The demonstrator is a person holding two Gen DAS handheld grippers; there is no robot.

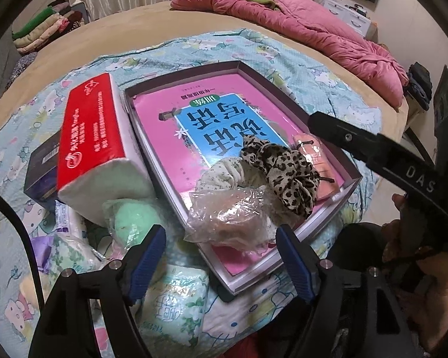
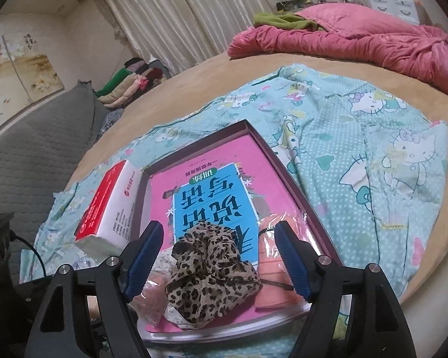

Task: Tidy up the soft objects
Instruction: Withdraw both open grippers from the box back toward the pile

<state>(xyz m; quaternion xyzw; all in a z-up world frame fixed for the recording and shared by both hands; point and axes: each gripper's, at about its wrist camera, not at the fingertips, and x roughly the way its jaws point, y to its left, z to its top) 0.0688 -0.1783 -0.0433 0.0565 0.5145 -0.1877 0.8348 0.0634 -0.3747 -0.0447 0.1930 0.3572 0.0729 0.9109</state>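
Observation:
A shallow box (image 1: 348, 192) with a pink book (image 1: 170, 113) in it lies on a Hello Kitty sheet on the bed. At its near end sit a leopard-print scrunchie (image 1: 286, 176), a white floral scrunchie (image 1: 224, 173), a crinkled clear bag (image 1: 233, 217) with something pinkish inside, and a peach packet (image 2: 271, 286). My left gripper (image 1: 221, 235) is open just above the clear bag, and its pads do not touch the bag. My right gripper (image 2: 218, 229) is open with the leopard scrunchie (image 2: 209, 274) loose between its fingers (image 2: 292, 262). One right finger (image 1: 343, 137) shows in the left wrist view.
A red-and-white tissue pack (image 1: 92, 137) leans on the box's left side, over a dark carton (image 1: 41, 167). A bagged green soft item (image 1: 131, 220) and floral tissue packs (image 1: 173, 307) lie near me. A pink quilt (image 1: 313, 35) and folded clothes (image 1: 44, 29) lie farther back.

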